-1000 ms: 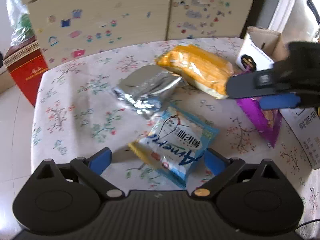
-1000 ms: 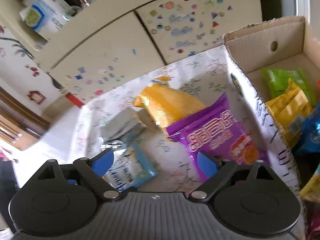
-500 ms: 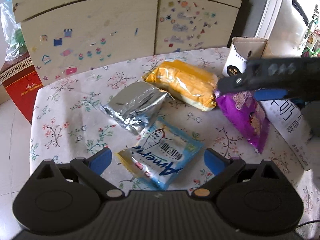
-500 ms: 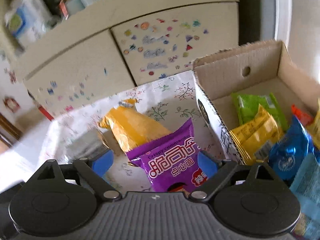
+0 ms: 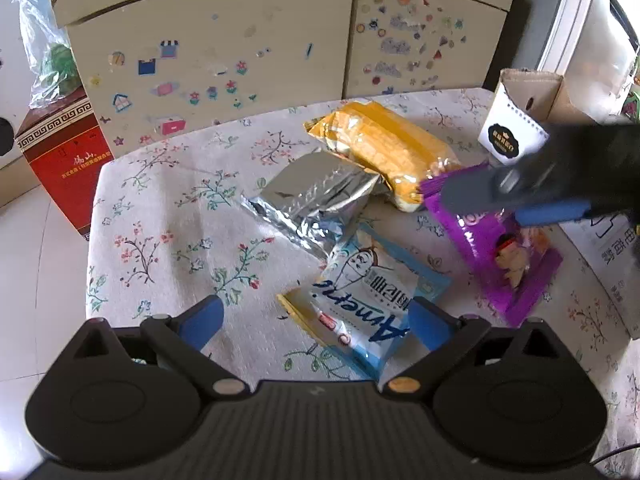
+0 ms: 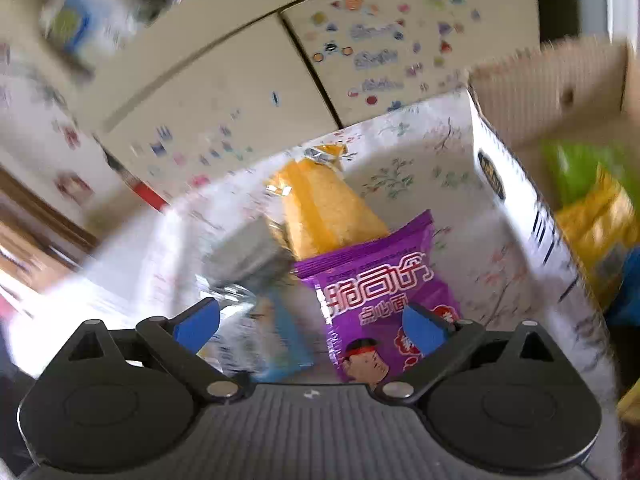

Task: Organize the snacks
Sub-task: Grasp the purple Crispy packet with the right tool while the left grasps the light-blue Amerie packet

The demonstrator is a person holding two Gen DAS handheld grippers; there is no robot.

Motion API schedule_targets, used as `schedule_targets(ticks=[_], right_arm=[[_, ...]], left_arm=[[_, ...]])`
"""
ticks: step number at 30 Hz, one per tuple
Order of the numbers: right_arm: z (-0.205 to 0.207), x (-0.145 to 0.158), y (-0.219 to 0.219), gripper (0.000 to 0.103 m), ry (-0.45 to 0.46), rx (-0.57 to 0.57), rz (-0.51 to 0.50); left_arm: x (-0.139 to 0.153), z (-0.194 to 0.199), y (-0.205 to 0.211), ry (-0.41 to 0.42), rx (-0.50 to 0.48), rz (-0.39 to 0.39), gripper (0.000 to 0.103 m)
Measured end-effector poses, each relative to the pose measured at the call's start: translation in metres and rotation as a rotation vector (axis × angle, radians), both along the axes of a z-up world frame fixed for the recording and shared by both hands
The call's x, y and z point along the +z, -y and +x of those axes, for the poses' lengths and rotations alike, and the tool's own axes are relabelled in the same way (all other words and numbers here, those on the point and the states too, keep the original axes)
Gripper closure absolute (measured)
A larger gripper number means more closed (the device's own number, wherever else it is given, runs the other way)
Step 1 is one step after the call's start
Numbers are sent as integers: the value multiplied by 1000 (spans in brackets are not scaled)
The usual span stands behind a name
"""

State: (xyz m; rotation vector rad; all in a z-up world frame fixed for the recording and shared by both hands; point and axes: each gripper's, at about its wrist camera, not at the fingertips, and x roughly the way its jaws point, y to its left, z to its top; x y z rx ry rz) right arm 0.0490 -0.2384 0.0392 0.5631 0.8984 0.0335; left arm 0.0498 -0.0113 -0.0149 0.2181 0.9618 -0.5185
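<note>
Swinging back from the box (image 6: 520, 216), right gripper (image 6: 312, 320) now straddles the purple bag (image 6: 376, 280), jaws wide; left gripper (image 5: 316, 320) gapes idle.

Four snack packets (image 5: 372, 304) clustered on table (image 5: 168, 216), seemingly left of box (image 5: 516, 128).

A crinkled shiny foil packet (image 5: 316, 204) is gleaming ahead of the left tongs (image 5: 316, 322), lying on matt flowered cloth (image 5: 168, 240).

Left tongs (image 5: 315, 322) and right tongs (image 6: 310, 322): ribbed black bodies, 2 blue-padded fingers, metal pivot screws.
</note>
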Motion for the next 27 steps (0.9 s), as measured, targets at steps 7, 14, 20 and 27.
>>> schedule_targets(ticks=[7, 14, 20, 27], right_arm=[[-9, 6, 7, 2, -10, -48, -123], [2, -8, -18, 2, -56, -23, -292], [5, -19, -16, 2, -90, 0, -320], [11, -30, -15, 2, -122, -17, -321]], left_arm=[[4, -3, 12, 42, -76, -27, 5], [0, -5, 22, 89, -175, -11, 5], [-11, 3, 24, 80, -205, -3, 5], [-19, 8, 26, 76, -252, -12, 4]])
